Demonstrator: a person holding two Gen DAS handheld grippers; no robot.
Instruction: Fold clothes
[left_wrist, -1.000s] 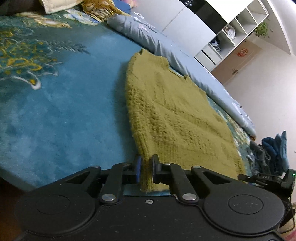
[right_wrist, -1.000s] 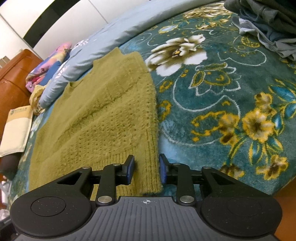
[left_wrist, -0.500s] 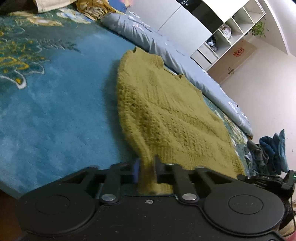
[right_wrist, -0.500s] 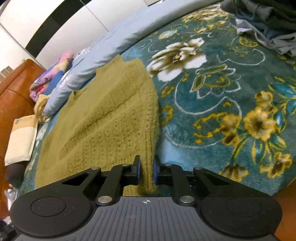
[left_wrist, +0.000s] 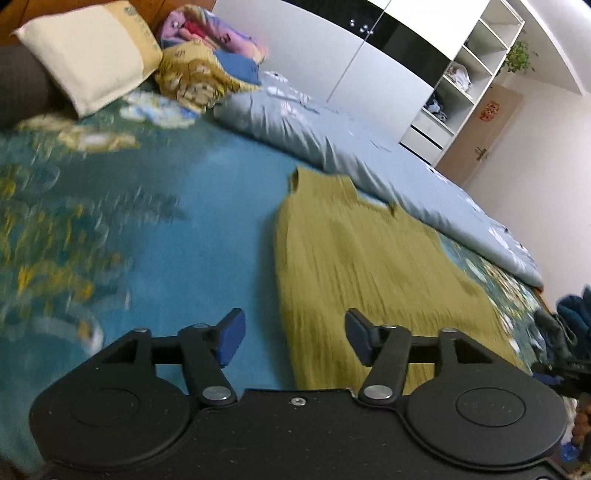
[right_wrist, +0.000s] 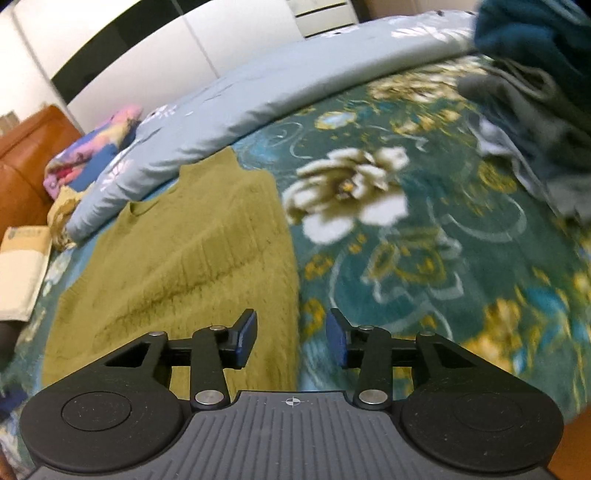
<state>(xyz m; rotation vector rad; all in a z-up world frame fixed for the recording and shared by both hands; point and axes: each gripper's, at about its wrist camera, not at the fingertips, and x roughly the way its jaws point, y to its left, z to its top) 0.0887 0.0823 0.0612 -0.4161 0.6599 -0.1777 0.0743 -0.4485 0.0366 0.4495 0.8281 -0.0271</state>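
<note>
Your left gripper (left_wrist: 294, 341) had its fingers spread wide, nothing between them. Below the gap lay the near left edge of the sweater (left_wrist: 369, 280), olive green knit, flat on the bed's floral blanket (left_wrist: 110, 236). Whether the fingers touched the cloth you could not tell from the left wrist view; it was smeared by motion.

Your right gripper (right_wrist: 291, 339) was likewise released, fingers parted and holding nothing. The sweater's (right_wrist: 192, 266) right edge ran up between them, with the left finger (right_wrist: 245, 339) over the knit and the right finger over bare blanket (right_wrist: 424, 258).

The sweater lay spread out, hem toward you, neckline away, its far end just beside a long grey-blue quilt (left_wrist: 332, 147) rolled along the far side of the bed. A ridge crossed the knit diagonally in the right wrist view.

Other things you had in view: a cream pillow (left_wrist: 88, 55) at the head of the bed, with a bundle of yellow and pink bedding (left_wrist: 207, 62) beside it. A heap of dark blue and grey clothes (right_wrist: 535, 92) sat on the blanket well to the right of the sweater. A white shelf unit (left_wrist: 469, 77) and a door (left_wrist: 484, 133) stood beyond the bed.
</note>
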